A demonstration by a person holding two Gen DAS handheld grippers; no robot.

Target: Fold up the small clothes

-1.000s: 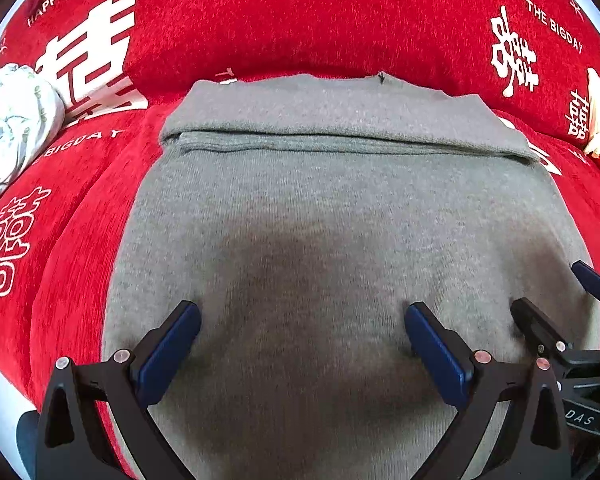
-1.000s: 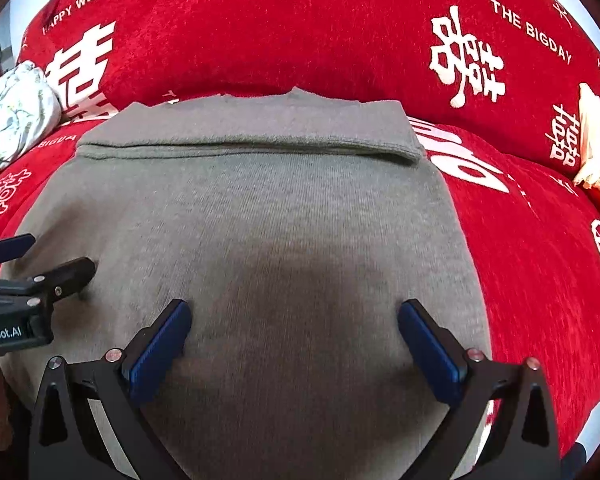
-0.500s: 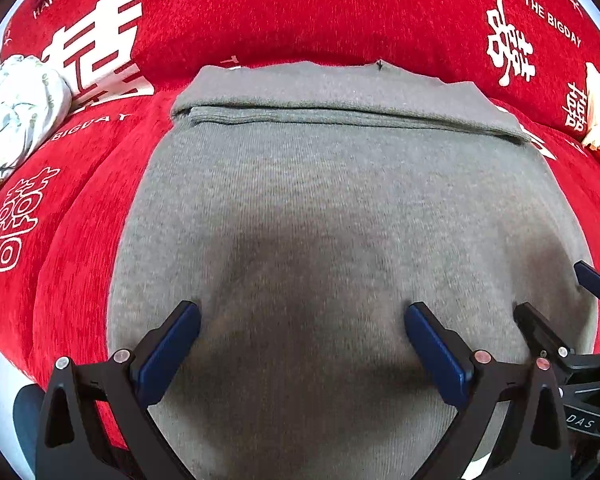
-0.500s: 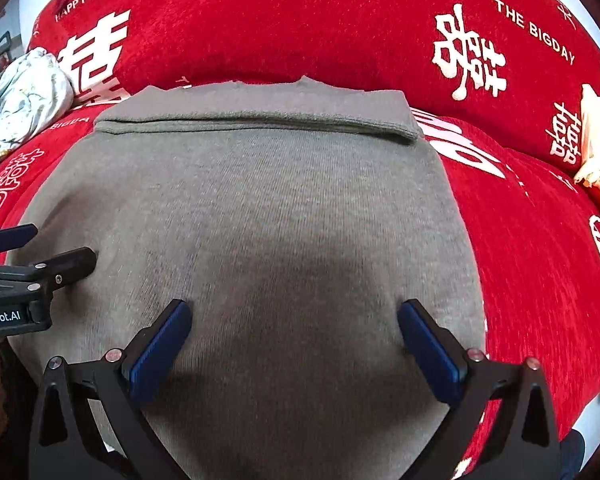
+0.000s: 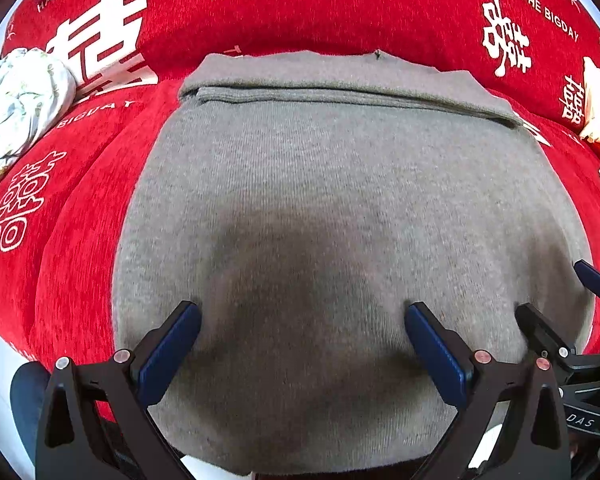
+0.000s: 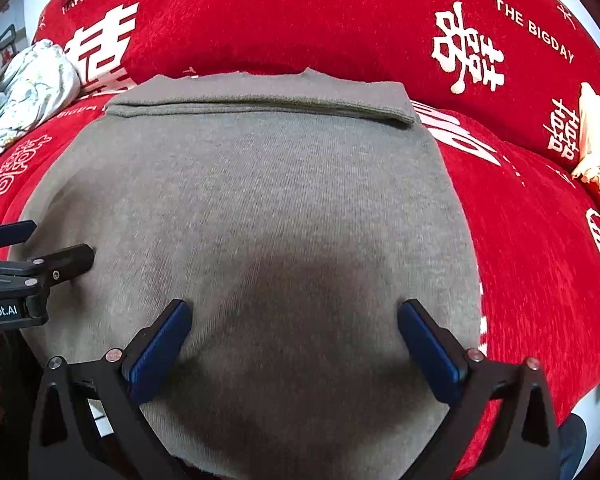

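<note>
Grey knit covers most of what both cameras see: the grey garment (image 5: 340,184) lies flat on a red cover (image 5: 80,208) printed with white wedding characters, its far end already turned over into a neat band (image 5: 340,80). Off to the left a crumpled pale floral cloth (image 5: 16,108) sits well apart from it. The left gripper (image 5: 302,332) hangs over the near left part of the garment, jaws spread wide and holding nothing. Just beside it, the right gripper (image 6: 292,328) hovers over the near right part, equally wide and empty. At the far right edge a cream and red object (image 6: 596,140) rests on the cover.

I judge one fold is done and the next is about to start. That calls for both grippers to drop to the near hem, pinch it at matching spots, and carry it evenly toward the folded band without dragging the layer underneath.
</note>
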